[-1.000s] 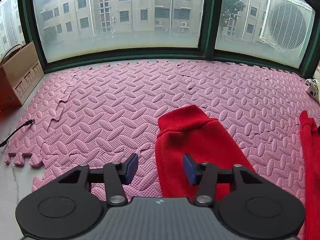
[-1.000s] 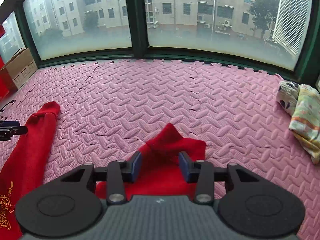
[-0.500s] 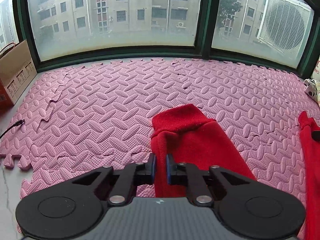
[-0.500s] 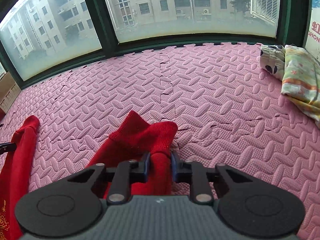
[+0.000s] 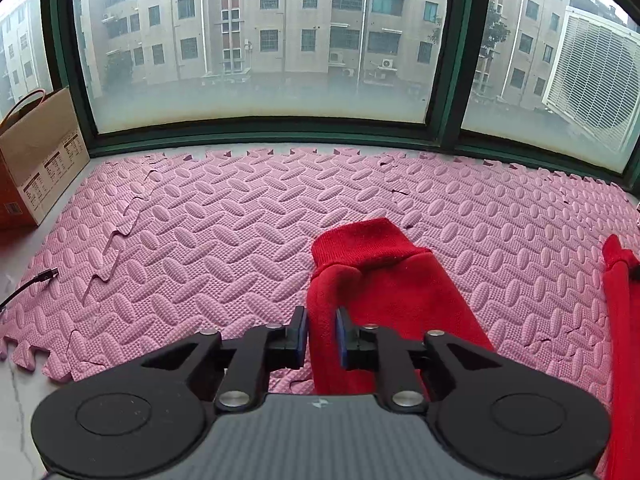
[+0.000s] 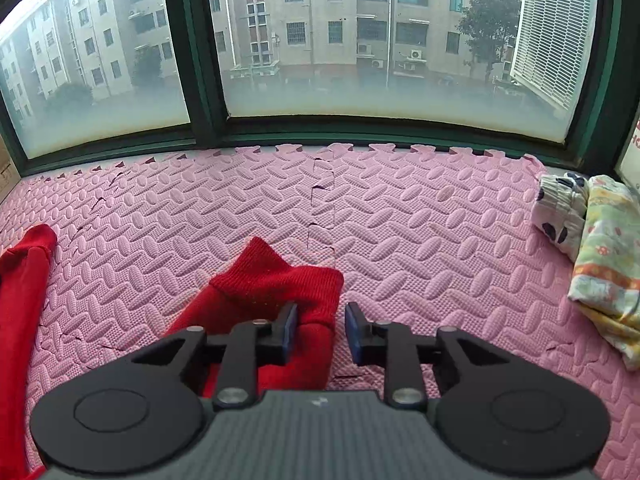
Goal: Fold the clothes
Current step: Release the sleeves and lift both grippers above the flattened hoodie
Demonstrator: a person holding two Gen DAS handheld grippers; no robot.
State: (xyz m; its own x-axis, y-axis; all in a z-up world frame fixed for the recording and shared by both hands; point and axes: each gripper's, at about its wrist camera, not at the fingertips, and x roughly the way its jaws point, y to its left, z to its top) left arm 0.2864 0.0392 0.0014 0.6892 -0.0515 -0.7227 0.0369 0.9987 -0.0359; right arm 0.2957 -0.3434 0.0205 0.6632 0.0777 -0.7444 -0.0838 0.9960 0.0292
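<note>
While our left gripper (image 5: 322, 334) has its jaws pinching the edge of one sleeve (image 5: 384, 280) of the red sweater, our right gripper (image 6: 320, 330) has its jaws spread around the other sleeve's (image 6: 280, 284) ribbed cuff, not clamping it. We judge the fold barely begun: both sleeves lie stretched out, well apart, on the pink foam mat (image 6: 400, 216), and no crease shows. Bringing the sleeves in and doubling the body is left. Folded cloths (image 6: 600, 248) sit at the right edge.
</note>
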